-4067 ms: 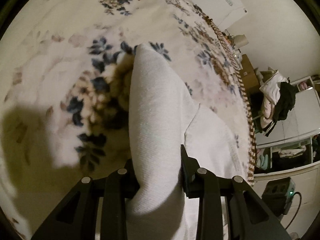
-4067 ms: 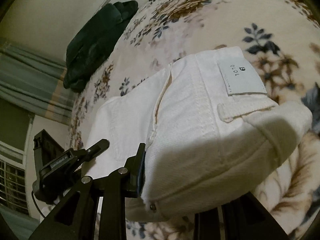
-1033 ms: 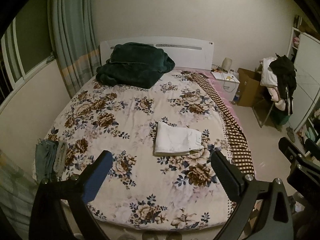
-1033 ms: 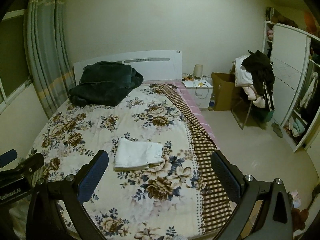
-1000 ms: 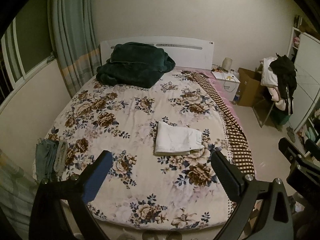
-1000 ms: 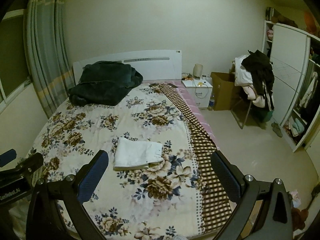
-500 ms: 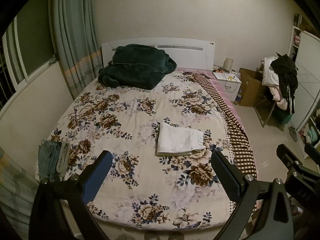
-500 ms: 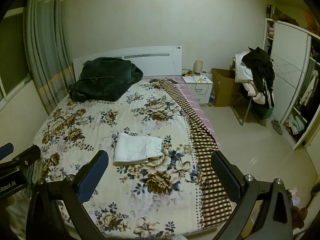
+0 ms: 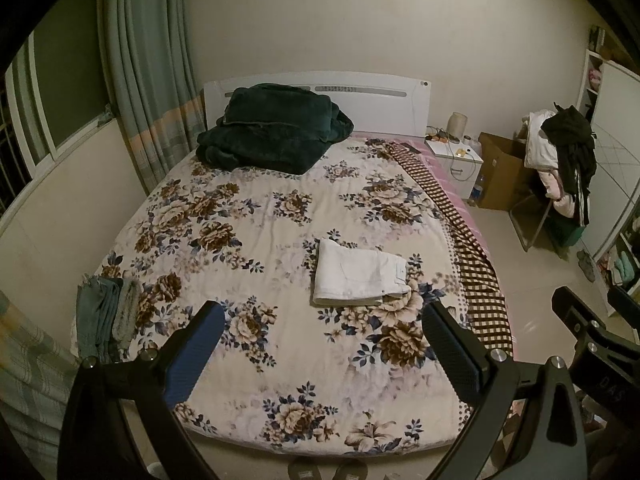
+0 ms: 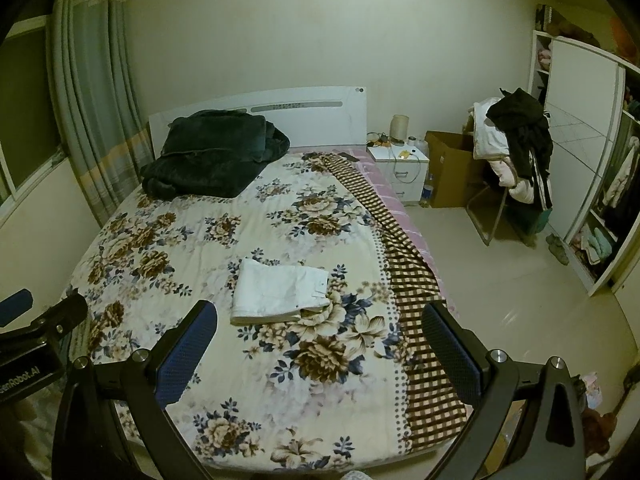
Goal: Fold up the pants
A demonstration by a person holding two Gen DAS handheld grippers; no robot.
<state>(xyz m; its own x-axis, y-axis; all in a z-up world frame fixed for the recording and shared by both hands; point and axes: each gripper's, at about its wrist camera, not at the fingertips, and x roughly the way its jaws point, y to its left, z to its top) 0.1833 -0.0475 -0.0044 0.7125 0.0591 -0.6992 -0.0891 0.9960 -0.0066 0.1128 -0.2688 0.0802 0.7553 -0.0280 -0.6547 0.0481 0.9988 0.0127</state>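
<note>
White folded pants [image 9: 357,277] lie as a compact rectangle right of centre on the floral quilted bedspread [image 9: 224,240], flat and apart from the dark green blanket [image 9: 272,136] by the headboard; fold looks finished. Left gripper [image 9: 322,350] and right gripper [image 10: 320,350] hang well back past the bed's foot, both spread wide and empty, likely done.

Dim bedroom [image 9: 360,20], floral bed [image 9: 260,216], perhaps wardrobe [image 10: 580,152]

White cloth pants [image 9: 360,278], plush dark blanket [image 9: 276,140], glossy floor [image 10: 516,280].
</note>
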